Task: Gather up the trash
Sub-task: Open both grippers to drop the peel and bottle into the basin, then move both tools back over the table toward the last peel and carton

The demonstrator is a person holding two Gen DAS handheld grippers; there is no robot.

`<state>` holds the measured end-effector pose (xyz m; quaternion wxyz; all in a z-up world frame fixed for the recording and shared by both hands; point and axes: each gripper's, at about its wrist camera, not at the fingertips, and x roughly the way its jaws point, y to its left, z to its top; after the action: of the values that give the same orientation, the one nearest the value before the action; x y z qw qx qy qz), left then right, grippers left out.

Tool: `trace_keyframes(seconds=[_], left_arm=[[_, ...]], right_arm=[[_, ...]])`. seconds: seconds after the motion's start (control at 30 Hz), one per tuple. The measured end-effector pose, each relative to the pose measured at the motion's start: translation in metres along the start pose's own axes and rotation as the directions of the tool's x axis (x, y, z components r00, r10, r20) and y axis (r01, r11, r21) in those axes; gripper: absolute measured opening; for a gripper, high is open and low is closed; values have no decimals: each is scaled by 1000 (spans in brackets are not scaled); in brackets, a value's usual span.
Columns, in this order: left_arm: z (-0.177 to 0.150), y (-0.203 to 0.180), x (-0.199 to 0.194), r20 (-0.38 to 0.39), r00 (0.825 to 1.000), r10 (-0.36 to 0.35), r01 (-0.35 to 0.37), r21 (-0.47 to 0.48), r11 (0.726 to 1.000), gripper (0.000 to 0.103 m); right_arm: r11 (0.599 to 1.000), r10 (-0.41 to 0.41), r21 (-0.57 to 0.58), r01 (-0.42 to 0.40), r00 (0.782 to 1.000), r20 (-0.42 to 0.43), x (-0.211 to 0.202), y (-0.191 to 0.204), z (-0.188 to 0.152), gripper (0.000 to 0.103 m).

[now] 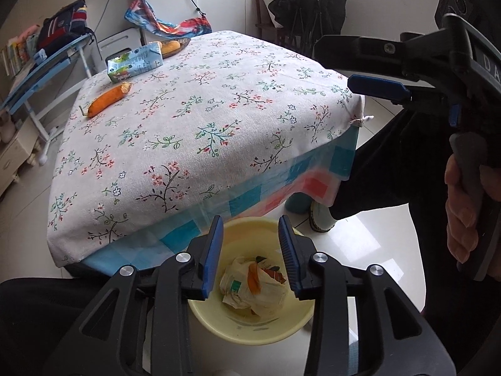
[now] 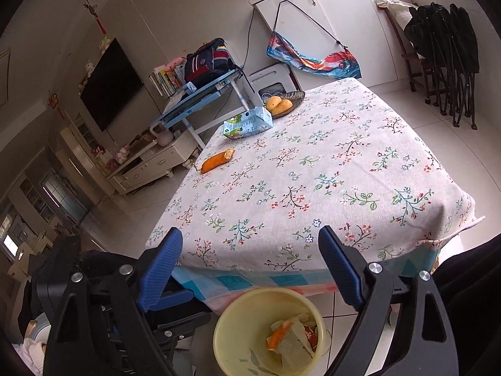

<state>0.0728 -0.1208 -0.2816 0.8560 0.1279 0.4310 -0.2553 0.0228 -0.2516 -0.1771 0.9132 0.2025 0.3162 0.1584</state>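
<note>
left gripper (image 1: 250, 255): jaws apart, empty, over yellow bin (image 1: 250, 326) holding crumpled wrappers (image 1: 253, 285) | right gripper (image 2: 250, 266): jaws apart, empty | bitten carrot (image 2: 217, 160), juice carton (image 2: 249, 123) on bench (image 2: 313, 172)

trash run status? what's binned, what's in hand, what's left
Done: crumpled paper and an orange scrap lie in the yellow bin on the floor by the table. In hand: nothing; left tongs are open above the bin, right tongs open and empty. Left: the bitten carrot and the drink carton on the floral tablecloth.
</note>
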Motion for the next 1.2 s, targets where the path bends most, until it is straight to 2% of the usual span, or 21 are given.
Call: trace_keyframes(seconds=[0.2, 0.37, 0.53, 0.63, 0.77, 0.93, 1.07, 1.2], left_arm=[[4, 7, -9, 54, 998, 27, -25, -31, 999, 46], [7, 17, -19, 119, 990, 78, -68, -84, 994, 55], [10, 34, -30, 179, 971, 157, -127, -170, 977, 63], [12, 48, -37, 217, 953, 210, -160, -224, 961, 68], [29, 67, -42, 251, 933, 259, -198, -245, 949, 70], [51, 94, -45, 270, 919, 287, -224, -240, 945, 70], [70, 120, -36, 260, 919, 297, -241, -225, 944, 70], [91, 150, -15, 211, 933, 290, -248, -205, 947, 70]], right_arm=[[1000, -2, -4, 2, 1000, -5, 0, 0, -1, 85], [1000, -6, -10, 6, 1000, -15, 2, 1, -3, 85], [1000, -11, -23, 10, 1000, -24, 3, 4, -4, 86], [999, -11, -33, 10, 1000, -29, 4, 7, -4, 87], [997, 8, -83, -11, 999, -32, 8, 17, 8, 88], [993, 36, -115, -42, 998, -52, 22, 24, 25, 89], [988, 39, -146, -49, 996, -75, 41, 25, 43, 89], [976, 35, -213, -53, 995, -89, 65, 30, 72, 89]])
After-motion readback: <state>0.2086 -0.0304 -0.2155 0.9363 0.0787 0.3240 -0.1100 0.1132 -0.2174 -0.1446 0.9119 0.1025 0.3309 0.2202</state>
